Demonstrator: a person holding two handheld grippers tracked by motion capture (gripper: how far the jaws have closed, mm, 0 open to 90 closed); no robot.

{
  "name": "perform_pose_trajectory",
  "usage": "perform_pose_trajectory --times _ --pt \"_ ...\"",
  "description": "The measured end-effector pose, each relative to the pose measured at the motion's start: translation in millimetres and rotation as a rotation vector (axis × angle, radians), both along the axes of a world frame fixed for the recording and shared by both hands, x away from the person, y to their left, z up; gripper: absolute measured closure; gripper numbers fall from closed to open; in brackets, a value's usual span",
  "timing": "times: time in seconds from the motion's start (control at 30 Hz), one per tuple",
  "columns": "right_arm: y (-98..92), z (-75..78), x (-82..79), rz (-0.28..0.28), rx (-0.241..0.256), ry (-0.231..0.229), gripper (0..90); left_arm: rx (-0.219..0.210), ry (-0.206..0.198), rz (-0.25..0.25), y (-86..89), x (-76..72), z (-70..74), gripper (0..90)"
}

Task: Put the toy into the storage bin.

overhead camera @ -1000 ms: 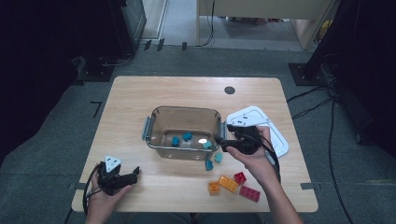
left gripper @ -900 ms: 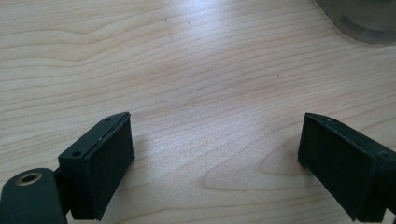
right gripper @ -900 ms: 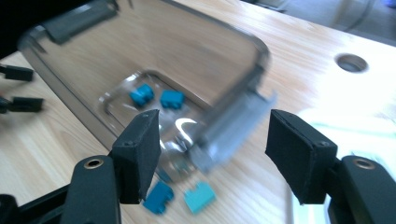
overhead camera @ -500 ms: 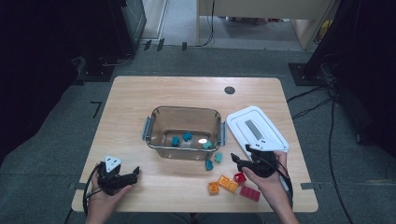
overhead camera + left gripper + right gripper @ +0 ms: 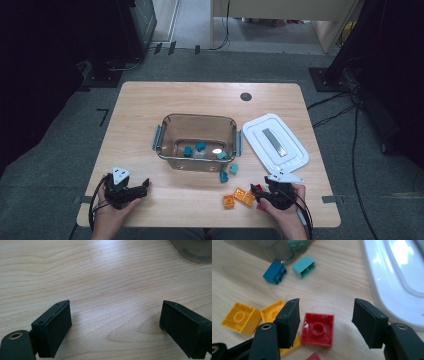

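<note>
My right gripper [image 5: 325, 322] is open just above a red square brick [image 5: 318, 328] that lies upside down between its jaws; from above that gripper [image 5: 262, 192] sits near the table's front right. Two orange bricks [image 5: 239, 197] lie just left of it, shown as yellow-orange bricks [image 5: 240, 318] in the right gripper view. A dark teal brick [image 5: 274, 272] and a light teal brick [image 5: 304, 267] rest beside the clear tub [image 5: 197, 122], which holds several teal bricks. My left gripper [image 5: 135, 187] rests open at the front left over bare wood [image 5: 115, 315].
A white lid [image 5: 275, 142] lies right of the tub, its edge [image 5: 387, 277] close to my right gripper. A small dark round hole [image 5: 245, 96] sits near the table's far edge. The table's front edge is close to both hands.
My right gripper has drawn back from the tub's right rim to the front right of the table, down over the red brick. The left gripper has stayed put.
</note>
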State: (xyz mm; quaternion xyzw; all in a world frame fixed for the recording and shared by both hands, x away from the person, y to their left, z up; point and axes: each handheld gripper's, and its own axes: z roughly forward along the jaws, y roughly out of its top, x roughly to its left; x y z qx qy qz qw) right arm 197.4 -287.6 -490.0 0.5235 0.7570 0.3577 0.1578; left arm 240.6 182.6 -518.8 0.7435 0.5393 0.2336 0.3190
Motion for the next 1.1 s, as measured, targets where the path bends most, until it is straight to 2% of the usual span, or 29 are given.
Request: perform_pose_trajectory --times 0.13,0.27,0.33,0.43,0.53,0.6,0.73,0.9,1.1 --pt "2.1 -3.7 -2.9 0.006 -0.029 0.017 44.0 0.0 0.0 0.0 0.0 0.0 0.0 10.4" --pt "1.3 -7.2 -2.2 0.023 -0.037 0.05 48.6 0.0 0.0 0.0 0.0 0.0 0.0 10.4" --pt "0.8 -8.2 -1.4 0.027 -0.056 0.044 50.2 0.0 0.0 -0.001 0.0 0.0 0.0 10.3" --pt "-4.0 -8.8 1.4 0.0 -0.083 0.016 51.5 -0.001 0.0 -0.002 -0.1 0.0 0.0 10.3" --pt "-10.2 -10.4 3.7 0.002 -0.058 0.023 51.5 -0.001 0.0 -0.002 -0.1 0.0 0.0 10.3" --pt "-11.3 -12.0 3.9 0.013 -0.061 0.028 52.2 -0.002 0.0 -0.002 -0.2 0.0 -0.1 10.4" --pt "-11.4 -12.9 4.3 0.027 -0.067 0.027 59.2 -0.002 0.0 -0.003 -0.2 0.0 -0.1 10.3" --pt "-14.4 -7.8 5.8 0.034 -0.005 0.031 59.5 -0.002 0.0 -0.003 -0.2 0.0 -0.1 10.4" --pt "-16.3 3.6 9.5 0.032 0.025 0.016 59.6 -0.001 0.0 -0.003 -0.2 0.0 -0.1 10.4"
